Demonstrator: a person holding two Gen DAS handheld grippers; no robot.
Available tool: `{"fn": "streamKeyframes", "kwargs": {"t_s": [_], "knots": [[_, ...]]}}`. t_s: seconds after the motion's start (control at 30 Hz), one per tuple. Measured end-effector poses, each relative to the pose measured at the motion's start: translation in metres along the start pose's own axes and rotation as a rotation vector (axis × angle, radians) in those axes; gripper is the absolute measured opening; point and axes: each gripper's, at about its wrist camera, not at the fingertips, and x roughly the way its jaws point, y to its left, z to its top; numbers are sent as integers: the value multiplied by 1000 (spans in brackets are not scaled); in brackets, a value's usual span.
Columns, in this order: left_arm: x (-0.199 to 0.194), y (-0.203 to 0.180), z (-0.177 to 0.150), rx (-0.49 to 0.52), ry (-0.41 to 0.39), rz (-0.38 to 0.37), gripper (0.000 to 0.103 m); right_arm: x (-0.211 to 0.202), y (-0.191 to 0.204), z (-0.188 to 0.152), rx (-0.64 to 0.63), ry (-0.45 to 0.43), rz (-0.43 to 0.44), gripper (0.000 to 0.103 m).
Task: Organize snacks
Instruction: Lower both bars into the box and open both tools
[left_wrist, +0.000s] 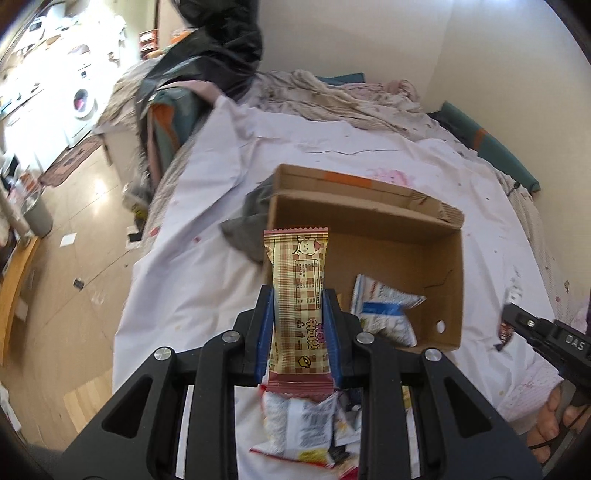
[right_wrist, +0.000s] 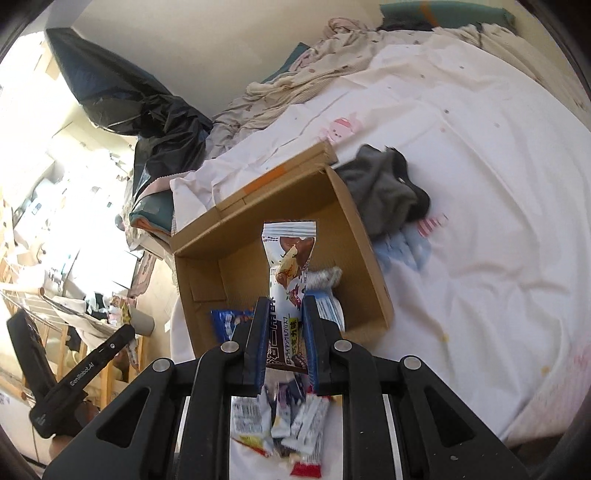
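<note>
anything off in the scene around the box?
Yes: a crumpled grey garment lies on the bed against the cardboard box, not a snack. The box's back flap has a torn, ragged edge. Loose snack packets sit heaped below the jaws.

A tan checked snack bar (left_wrist: 297, 299) and a white-and-brown snack packet (right_wrist: 290, 280) stand upright above an open cardboard box (left_wrist: 448, 280) on the bed; loose snack packets (right_wrist: 280, 421) lie heaped at the bed's near edge.
</note>
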Motion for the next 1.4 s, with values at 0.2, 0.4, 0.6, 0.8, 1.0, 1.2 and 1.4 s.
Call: {"fn": "streamKeyframes", "kwargs": {"t_s": [0.2, 0.4, 0.6, 0.8, 1.0, 1.2, 1.4], "knots": [[28, -25, 18, 49, -10, 8, 22, 30, 9, 18, -74, 3, 12, 18], [65, -35, 16, 60, 11, 0, 22, 63, 1, 16, -107, 50, -17, 18], [95, -42, 12, 85, 38, 0, 22, 87, 1, 11, -166, 96, -62, 18], [111, -46, 7, 108, 53, 11, 22, 103, -1, 9, -194, 123, -100, 18], [125, -47, 2, 118, 89, 25, 22, 115, -4, 9, -194, 136, -113, 18], [131, -44, -2, 110, 109, 30, 22, 117, -3, 11, -187, 125, -97, 19], [128, -46, -3, 119, 104, 21, 23, 112, 0, 12, -191, 98, -92, 22]]}}
